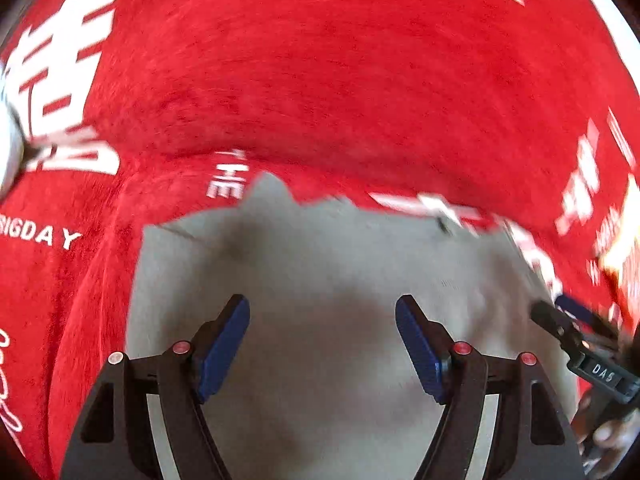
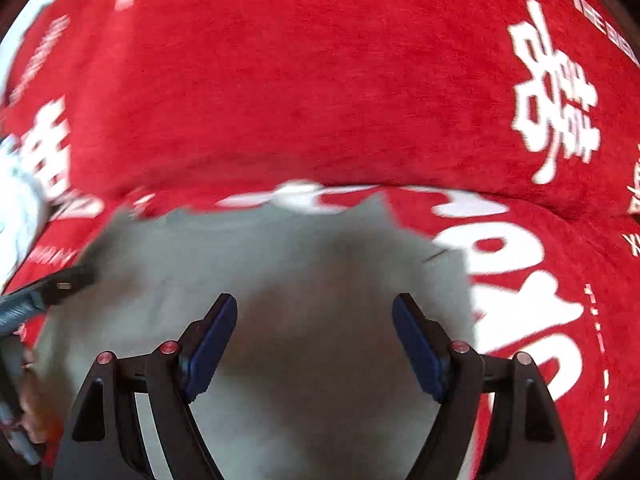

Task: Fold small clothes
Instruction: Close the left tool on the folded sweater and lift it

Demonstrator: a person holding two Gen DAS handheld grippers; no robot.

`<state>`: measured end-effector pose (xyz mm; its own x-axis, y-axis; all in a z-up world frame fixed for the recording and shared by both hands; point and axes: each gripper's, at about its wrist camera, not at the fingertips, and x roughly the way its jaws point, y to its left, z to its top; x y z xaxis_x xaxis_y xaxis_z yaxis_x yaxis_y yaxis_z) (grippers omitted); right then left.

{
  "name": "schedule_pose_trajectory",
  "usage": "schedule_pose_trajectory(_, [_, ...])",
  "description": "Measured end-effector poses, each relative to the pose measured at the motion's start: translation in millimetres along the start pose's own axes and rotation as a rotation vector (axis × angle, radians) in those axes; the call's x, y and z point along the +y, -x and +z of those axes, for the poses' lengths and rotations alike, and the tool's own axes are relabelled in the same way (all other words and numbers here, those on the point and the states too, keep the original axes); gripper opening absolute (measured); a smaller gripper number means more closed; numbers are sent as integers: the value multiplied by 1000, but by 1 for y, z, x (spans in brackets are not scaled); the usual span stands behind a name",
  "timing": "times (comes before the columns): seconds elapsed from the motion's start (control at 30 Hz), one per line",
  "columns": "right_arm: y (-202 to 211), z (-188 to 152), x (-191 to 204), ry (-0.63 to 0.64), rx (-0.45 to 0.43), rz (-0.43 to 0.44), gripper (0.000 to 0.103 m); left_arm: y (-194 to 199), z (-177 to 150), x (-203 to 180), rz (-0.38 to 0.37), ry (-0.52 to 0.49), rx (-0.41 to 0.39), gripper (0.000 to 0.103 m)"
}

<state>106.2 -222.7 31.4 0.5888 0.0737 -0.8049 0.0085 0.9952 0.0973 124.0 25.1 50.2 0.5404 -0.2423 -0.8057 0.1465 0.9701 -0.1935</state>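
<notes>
A small grey garment lies flat on a red plush blanket; it also shows in the right wrist view. My left gripper is open and empty, its blue pads spread wide just above the grey cloth. My right gripper is open and empty too, above the same cloth. The right gripper also shows at the right edge of the left wrist view, at the garment's right side. The left gripper shows at the left edge of the right wrist view. The frames are motion-blurred.
The red blanket has white printed characters and letters and covers the whole surface. A white and grey object lies at the far left; it also shows in the right wrist view.
</notes>
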Motion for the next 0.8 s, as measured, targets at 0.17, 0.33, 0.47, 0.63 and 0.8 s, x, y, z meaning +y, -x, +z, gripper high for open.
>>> schedule_pose_trajectory(0.17, [-2, -43, 31, 137, 55, -43, 83, -2, -43, -16, 107, -85, 18, 76])
schedule_pose_trajectory(0.33, [18, -67, -11, 62, 19, -107, 83, 23, -67, 10, 134, -68, -18, 76])
schedule_pose_trajectory(0.47, [50, -82, -23, -52, -15, -86, 83, 58, -81, 30, 29, 70, -66, 76])
schedule_pose_trajectory(0.63, [49, -109, 14, 48, 6, -39, 83, 40, -113, 25, 81, 36, 5, 76])
schedule_pose_trajectory(0.8, [56, -129, -6, -1, 11, -47, 83, 73, -139, 39, 84, 13, -42, 76])
